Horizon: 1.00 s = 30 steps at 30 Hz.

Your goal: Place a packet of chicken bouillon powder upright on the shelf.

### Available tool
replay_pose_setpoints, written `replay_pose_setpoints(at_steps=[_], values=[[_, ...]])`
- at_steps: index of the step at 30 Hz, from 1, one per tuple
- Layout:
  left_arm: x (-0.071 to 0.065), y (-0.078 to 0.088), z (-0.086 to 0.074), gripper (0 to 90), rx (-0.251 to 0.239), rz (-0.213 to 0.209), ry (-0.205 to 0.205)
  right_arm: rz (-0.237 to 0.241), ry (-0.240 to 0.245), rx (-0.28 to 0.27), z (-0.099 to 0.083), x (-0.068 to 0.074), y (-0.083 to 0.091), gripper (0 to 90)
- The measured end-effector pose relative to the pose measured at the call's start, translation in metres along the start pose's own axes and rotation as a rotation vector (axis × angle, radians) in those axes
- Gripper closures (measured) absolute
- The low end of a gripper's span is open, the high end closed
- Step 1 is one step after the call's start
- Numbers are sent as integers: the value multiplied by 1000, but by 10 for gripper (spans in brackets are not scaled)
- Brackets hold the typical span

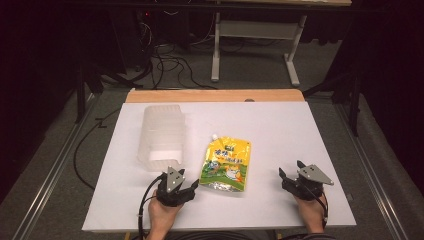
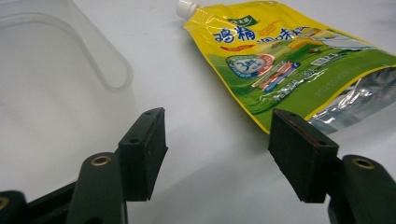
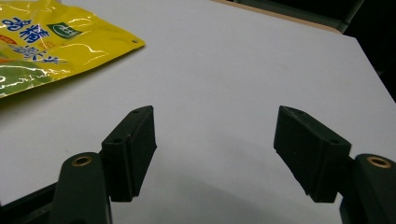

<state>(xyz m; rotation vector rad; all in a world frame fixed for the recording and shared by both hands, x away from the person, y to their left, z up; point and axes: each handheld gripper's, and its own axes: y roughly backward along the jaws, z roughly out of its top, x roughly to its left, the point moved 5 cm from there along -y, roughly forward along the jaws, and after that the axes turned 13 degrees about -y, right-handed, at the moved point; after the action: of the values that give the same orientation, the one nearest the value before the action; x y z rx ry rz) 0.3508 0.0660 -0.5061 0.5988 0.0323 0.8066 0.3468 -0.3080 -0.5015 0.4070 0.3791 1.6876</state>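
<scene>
White sheeting covers the counter (image 1: 280, 150), and on it the yellow spouted pouch (image 1: 226, 165) lies flat at the middle of the high view, just right of the clear plastic container (image 1: 162, 134) at centre left, both untouched. At lower left the left gripper (image 1: 184, 181) rests near the pouch's lower corner, its fingers (image 2: 144, 149) spread wide with nothing between them; the right gripper (image 1: 290, 170) at lower right is equally wide and empty. By my judgement nothing is done yet: grasping the pouch and likely moving it to the container remain.
</scene>
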Motion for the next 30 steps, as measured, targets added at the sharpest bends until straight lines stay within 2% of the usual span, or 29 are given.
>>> replay_pose_setpoints(at_steps=[3, 9, 16, 21, 28, 30], values=[[-3, 0, 3, 389, -13, -9, 9, 2, 3, 1, 0, 0, 0, 302], [-7, 3, 14, 377, -35, -27, -1, 3, -3, -4, 0, 0, 0, 302], [-8, 3, 23, 372, -48, -32, 0, 1, -3, -1, 0, 0, 0, 301], [-11, 2, 31, 366, -46, -37, -17, 0, 0, -1, 0, 0, 0, 301], [-12, -5, 42, 358, -32, -48, -5, 2, -3, -2, 0, 0, 0, 301], [-13, -7, 49, 358, -28, -54, -20, 1, -4, -2, 0, 0, 0, 301]])
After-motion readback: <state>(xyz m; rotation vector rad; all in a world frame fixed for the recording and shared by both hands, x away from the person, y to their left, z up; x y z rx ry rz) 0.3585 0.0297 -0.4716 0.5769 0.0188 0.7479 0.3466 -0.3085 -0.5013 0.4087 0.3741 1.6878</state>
